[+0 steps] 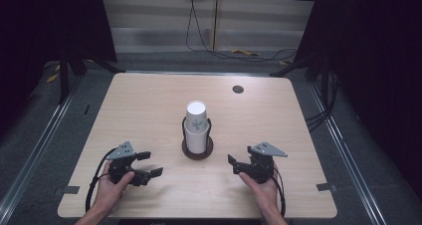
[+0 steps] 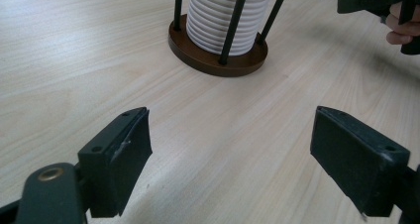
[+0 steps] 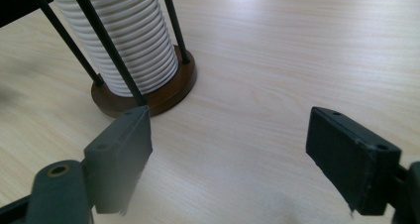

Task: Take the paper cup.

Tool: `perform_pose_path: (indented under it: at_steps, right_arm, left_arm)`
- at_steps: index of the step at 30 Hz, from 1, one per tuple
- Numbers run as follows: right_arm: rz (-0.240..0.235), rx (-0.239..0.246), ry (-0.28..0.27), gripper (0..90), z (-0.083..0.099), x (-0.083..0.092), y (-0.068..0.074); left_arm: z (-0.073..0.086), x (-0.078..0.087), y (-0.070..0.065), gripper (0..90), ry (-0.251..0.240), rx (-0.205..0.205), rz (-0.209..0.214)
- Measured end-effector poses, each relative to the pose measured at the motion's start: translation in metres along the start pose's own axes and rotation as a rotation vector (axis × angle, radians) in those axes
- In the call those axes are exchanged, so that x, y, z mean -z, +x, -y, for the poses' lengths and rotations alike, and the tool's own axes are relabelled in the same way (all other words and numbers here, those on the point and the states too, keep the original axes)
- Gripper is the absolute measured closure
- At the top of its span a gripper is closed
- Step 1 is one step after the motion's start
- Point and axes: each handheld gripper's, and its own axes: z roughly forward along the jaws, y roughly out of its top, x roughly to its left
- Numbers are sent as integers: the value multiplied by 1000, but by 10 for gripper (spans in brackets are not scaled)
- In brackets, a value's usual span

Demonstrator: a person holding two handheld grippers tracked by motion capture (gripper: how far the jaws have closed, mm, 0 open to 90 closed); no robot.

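A stack of white paper cups (image 1: pixel 196 125) stands upright in a holder of thin black rods on a round brown base (image 1: pixel 197 154), at the middle of the wooden table (image 1: pixel 144 105). My left gripper (image 1: pixel 151 164) rests near the front left, pointing right toward the holder, open and empty. My right gripper (image 1: pixel 235 164) sits at the front right, pointing left toward it, also open and empty. In the left gripper view the cups (image 2: pixel 223 16) lie ahead of the wide-apart jaws of the left gripper (image 2: pixel 233 152). In the right gripper view the ribbed cups (image 3: pixel 124 35) stand just beyond the right gripper (image 3: pixel 228 154).
A dark round grommet (image 1: pixel 238 89) sits in the tabletop at the far right. Cables (image 1: pixel 239 53) lie on the floor behind the table. The other hand and its gripper (image 2: pixel 376 1) appear at the top right of the left gripper view.
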Motion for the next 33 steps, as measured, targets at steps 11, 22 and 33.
perform_pose_path:
  at_steps: [11, 22, 33]
  right_arm:
    - [-90, 56, 1, 140, 1, 0, 7]
    - [-156, 90, -17, 189, -8, 5, 15]
    - [-184, 140, -11, 192, -27, 6, 26]
  left_arm:
    - [-3, 0, 1, 159, -10, 1, -1]
    - [-2, -1, -7, 168, 11, -33, -1]
    - [1, -4, -5, 168, 30, -41, 7]
